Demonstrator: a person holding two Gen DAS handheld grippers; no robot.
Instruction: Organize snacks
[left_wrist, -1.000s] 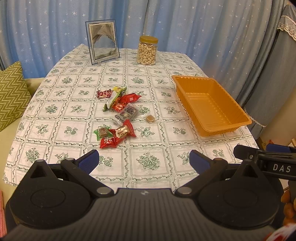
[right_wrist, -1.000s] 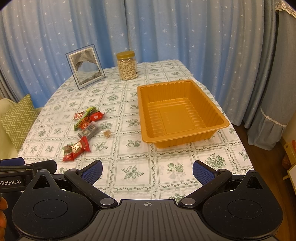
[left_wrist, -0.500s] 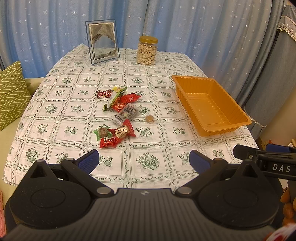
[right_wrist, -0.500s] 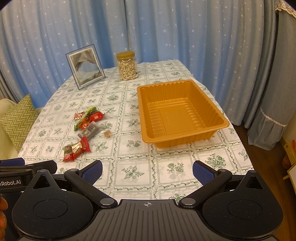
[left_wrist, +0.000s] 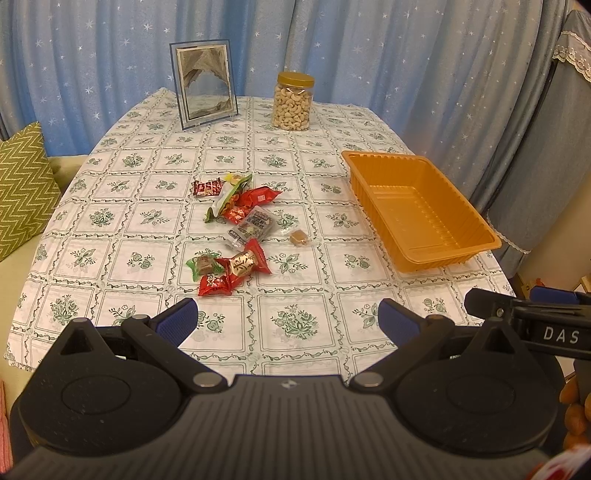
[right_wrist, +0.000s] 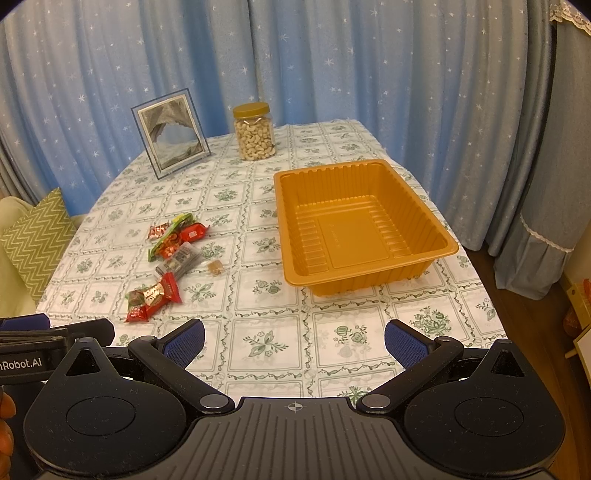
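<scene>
Left gripper (left_wrist: 287, 320): hovering above the near edge of the bench, jaws spread wide and holding nothing; it is pointing toward the snack pile, likely because that pile lies on its side.
Right gripper (right_wrist: 294, 339): also hovering at the near edge, jaws spread wide, empty; it is facing the tray, probably staged to steady or receive there.
Snacks (left_wrist: 236, 229): lying loose in a scattered cluster left of centre on the bench, some wrappers overlapping; none is sitting in the tray.
Nearest pieces: a red-and-gold candy (left_wrist: 243, 263) is touching a green-wrapped one (left_wrist: 202, 263) and a red packet (left_wrist: 216, 285); judged the easiest first pick, being closest to the left gripper.
Small caramel (left_wrist: 299, 237): lying apart from the pile, between it and the tray.
Tray (right_wrist: 439, 236): orange plastic, ribbed walls, sitting empty on the right half of the bench, well apart from the pile; judged the destination.
Task progress: appearing not yet begun.
Bench (right_wrist: 266, 347): covered by a white cloth with a green floral grid, draping over the edges.
Far end: a jar of cashews (left_wrist: 293, 101) and a picture frame (left_wrist: 204, 85) are standing upright, clear of the work.
Room: blue star-print curtains (right_wrist: 369, 55) are hanging behind; a green zigzag cushion (left_wrist: 22, 188) is resting to the left.
</scene>
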